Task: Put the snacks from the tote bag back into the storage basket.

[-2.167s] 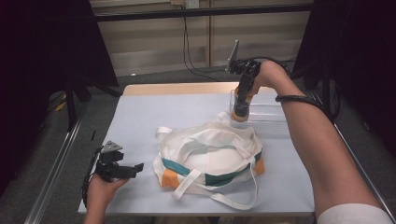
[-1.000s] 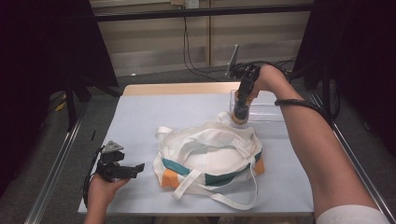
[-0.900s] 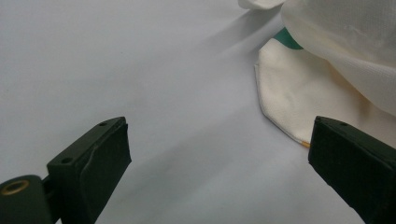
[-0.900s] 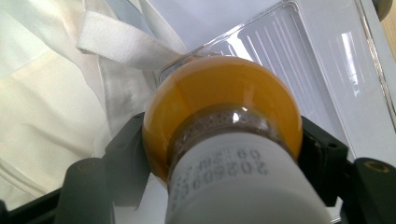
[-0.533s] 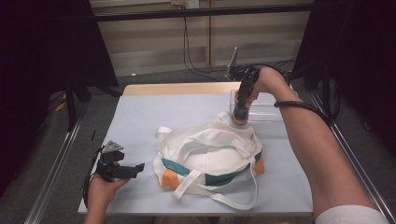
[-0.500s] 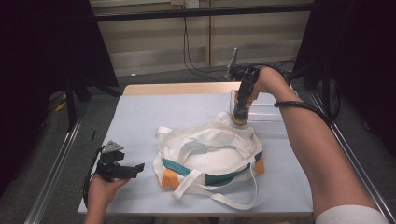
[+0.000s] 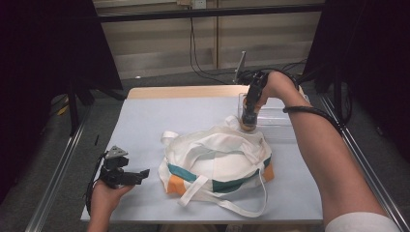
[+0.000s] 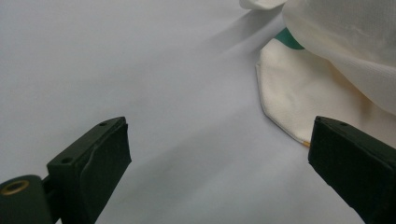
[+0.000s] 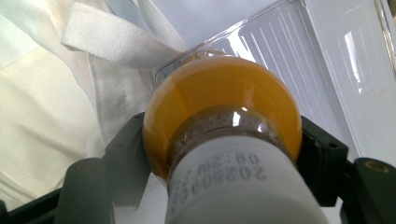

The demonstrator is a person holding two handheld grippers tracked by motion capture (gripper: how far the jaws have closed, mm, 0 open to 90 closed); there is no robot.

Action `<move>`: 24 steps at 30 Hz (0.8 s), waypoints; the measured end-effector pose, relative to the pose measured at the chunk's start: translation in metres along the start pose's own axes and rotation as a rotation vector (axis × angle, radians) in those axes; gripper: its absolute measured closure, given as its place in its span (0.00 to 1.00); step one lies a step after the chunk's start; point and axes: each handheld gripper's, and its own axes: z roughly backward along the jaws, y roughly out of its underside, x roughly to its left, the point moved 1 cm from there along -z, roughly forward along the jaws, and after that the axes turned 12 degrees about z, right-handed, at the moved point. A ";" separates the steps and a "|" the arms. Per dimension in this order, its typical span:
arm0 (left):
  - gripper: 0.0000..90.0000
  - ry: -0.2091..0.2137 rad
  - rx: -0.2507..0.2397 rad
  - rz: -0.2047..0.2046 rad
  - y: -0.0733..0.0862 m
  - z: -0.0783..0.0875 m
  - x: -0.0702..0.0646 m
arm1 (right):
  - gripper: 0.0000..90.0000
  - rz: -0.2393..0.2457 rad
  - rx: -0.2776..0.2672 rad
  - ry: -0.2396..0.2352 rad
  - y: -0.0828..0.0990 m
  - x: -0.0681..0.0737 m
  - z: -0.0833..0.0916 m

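A white cloth bag [image 7: 217, 159] with teal and orange panels lies slumped in the middle of the pale table [image 7: 169, 116]. Over its far edge my right gripper [image 7: 250, 118] points down, shut on a small bottle of orange liquid [image 7: 247, 127]. In the right gripper view the bottle [image 9: 219, 93] shows its white cap toward the camera, a jaw pressed on each side, with the bag [image 9: 46, 93] to its left. At the front left my left gripper [image 7: 142, 173] rests low, open and holding nothing. Its jaws point at the bag's [image 8: 336, 60] orange corner.
A clear plastic tray [image 7: 278, 113] stands at the back right, just behind the bottle, and its ribbed floor [image 9: 299, 60] lies under the bottle. The bag's long white handles [image 7: 227, 205] trail toward the front edge. Metal rails [image 7: 53, 188] flank the table.
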 end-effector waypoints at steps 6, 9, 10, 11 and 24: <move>0.06 -0.001 0.008 -0.012 0.000 0.000 0.000 | 0.34 0.005 -0.002 0.003 0.000 0.000 -0.001; 0.06 0.000 0.000 -0.006 0.000 0.000 0.000 | 0.34 0.007 0.000 0.004 0.000 0.001 -0.001; 0.06 0.000 0.000 -0.006 0.000 0.000 0.000 | 0.34 0.012 0.000 0.008 0.000 0.001 -0.002; 0.06 0.000 0.000 -0.006 -0.001 0.000 0.000 | 0.34 0.011 0.001 0.007 0.000 0.001 -0.003; 0.06 0.003 0.002 -0.001 0.000 -0.001 -0.001 | 0.34 0.006 0.003 0.003 0.003 0.001 -0.006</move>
